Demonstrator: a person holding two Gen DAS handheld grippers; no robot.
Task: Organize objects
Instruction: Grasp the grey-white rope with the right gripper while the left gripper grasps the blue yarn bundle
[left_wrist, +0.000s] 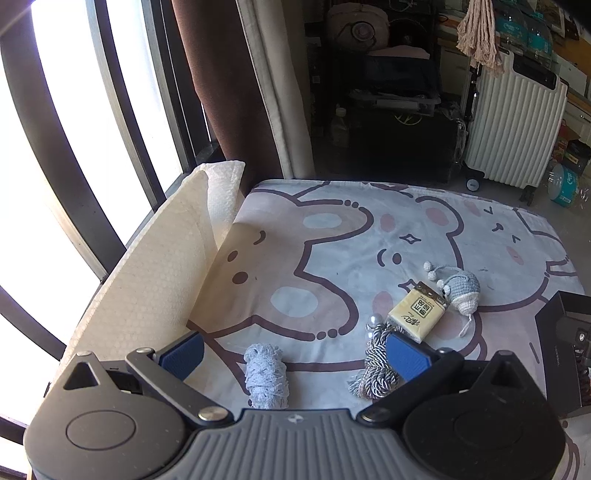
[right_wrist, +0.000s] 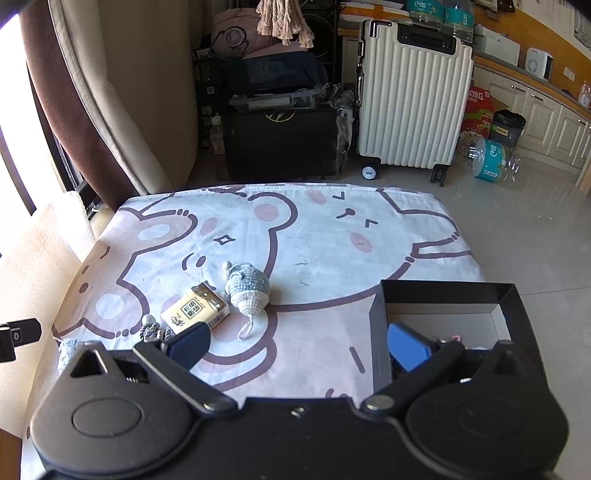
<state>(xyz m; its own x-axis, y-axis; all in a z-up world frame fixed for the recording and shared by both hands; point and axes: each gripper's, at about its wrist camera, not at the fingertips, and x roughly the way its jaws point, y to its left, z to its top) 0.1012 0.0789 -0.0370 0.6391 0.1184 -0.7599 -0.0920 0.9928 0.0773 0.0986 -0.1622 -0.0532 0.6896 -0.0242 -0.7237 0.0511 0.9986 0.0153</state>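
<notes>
On a cartoon-bear cloth lie a pale blue lace bundle (left_wrist: 265, 374), a grey twisted cord tassel (left_wrist: 376, 363), a yellow tissue pack (left_wrist: 419, 312) and a blue crocheted toy (left_wrist: 461, 290). My left gripper (left_wrist: 293, 354) is open low over the cloth; the lace bundle lies between its fingers and the tassel touches the right pad. My right gripper (right_wrist: 297, 349) is open, its right finger over the black box (right_wrist: 447, 295). The tissue pack (right_wrist: 195, 310), crocheted toy (right_wrist: 246, 286) and tassel (right_wrist: 153, 330) lie ahead to the left.
A white foam sheet (left_wrist: 155, 280) stands along the table's left edge by the window. Beyond the far edge are a white suitcase (right_wrist: 413, 96), dark stacked cases (right_wrist: 280, 140), a bin and water bottles. Small items lie inside the black box, mostly hidden by my finger.
</notes>
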